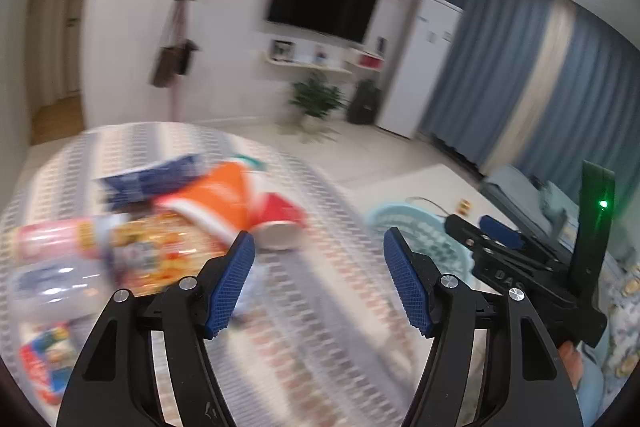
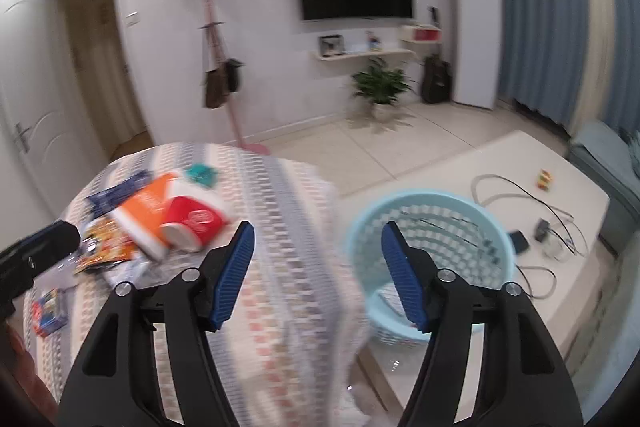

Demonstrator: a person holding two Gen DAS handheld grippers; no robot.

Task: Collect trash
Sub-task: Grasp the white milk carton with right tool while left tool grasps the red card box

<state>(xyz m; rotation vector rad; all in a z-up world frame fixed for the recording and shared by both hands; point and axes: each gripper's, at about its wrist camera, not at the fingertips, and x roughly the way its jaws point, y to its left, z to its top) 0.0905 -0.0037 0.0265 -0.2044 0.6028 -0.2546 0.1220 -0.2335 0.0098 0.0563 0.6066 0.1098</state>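
Table (image 2: 280, 267) w/ the patterned cloth fills lower left of both views, trash heaped at its left end. Pale blue basket (image 2: 432, 211) sits beside it, lower right in the right-wrist view, prob. parked there to take the litter. Trash pile: orange-white pack (image 2: 148, 211), red cup (image 2: 196, 223) on its side, snack wrapper (image 1: 160, 251), bottle (image 1: 52, 239). My left gripper (image 1: 318, 281) & right gripper (image 2: 318, 277): jaws spread, nothing between them.

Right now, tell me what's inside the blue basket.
The blue basket looks empty: only its lattice wall and floor show. The right gripper's finger covers part of the inside, so that patch stays unseen.
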